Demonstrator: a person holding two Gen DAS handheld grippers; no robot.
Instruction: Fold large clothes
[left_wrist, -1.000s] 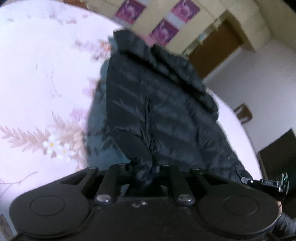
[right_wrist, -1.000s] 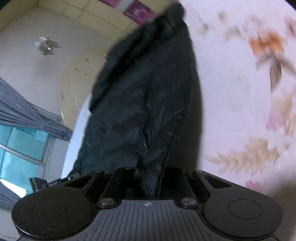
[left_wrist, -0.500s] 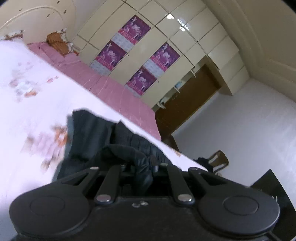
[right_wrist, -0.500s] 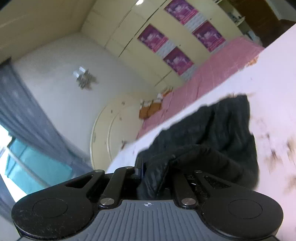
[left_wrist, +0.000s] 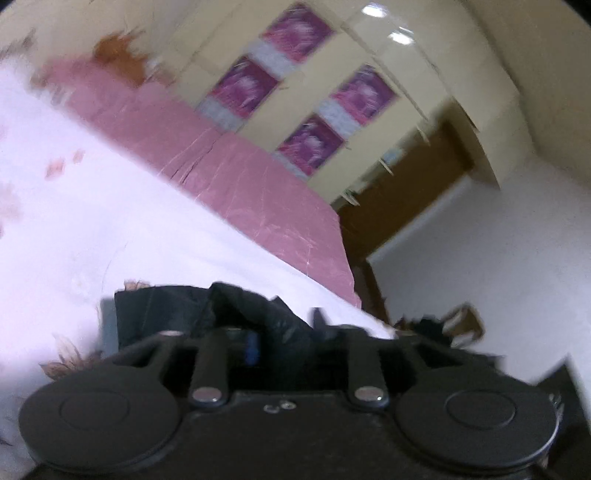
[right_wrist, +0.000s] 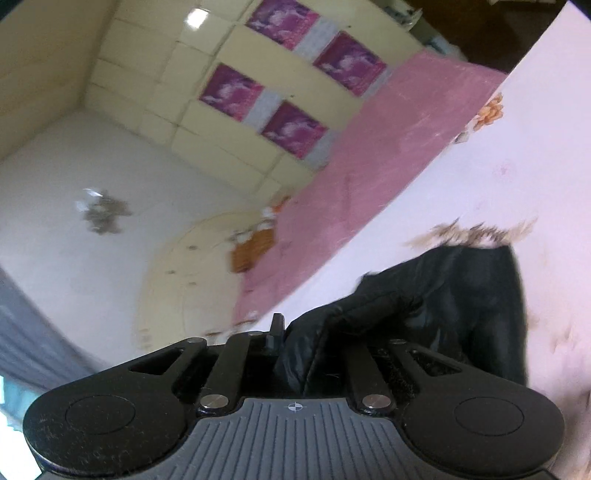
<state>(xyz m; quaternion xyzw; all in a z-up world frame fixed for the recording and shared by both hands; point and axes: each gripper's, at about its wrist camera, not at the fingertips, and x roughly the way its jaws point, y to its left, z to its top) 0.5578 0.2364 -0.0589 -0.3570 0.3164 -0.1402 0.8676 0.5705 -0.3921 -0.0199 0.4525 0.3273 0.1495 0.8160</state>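
Note:
A black quilted puffer jacket (left_wrist: 173, 314) lies bunched on the white floral bedsheet (left_wrist: 92, 229). My left gripper (left_wrist: 284, 343) is shut on a fold of the jacket, held low over the bed. In the right wrist view the jacket (right_wrist: 461, 302) hangs from my right gripper (right_wrist: 306, 358), which is shut on another fold of it. Most of the jacket is hidden behind the gripper bodies. The fingertips are buried in the cloth.
A pink bedcover (left_wrist: 240, 177) lies beyond the white sheet. A cream wardrobe with purple posters (left_wrist: 306, 99) lines the far wall. A brown door (left_wrist: 399, 192) and a wooden chair (left_wrist: 461, 321) stand at the right. A curved headboard (right_wrist: 184, 280) and grey curtain (right_wrist: 33, 332) are at the left.
Both grippers have swung forward and tilted up with the jacket. The jacket, spread long one second ago, is now doubled over and bunched close to the grippers.

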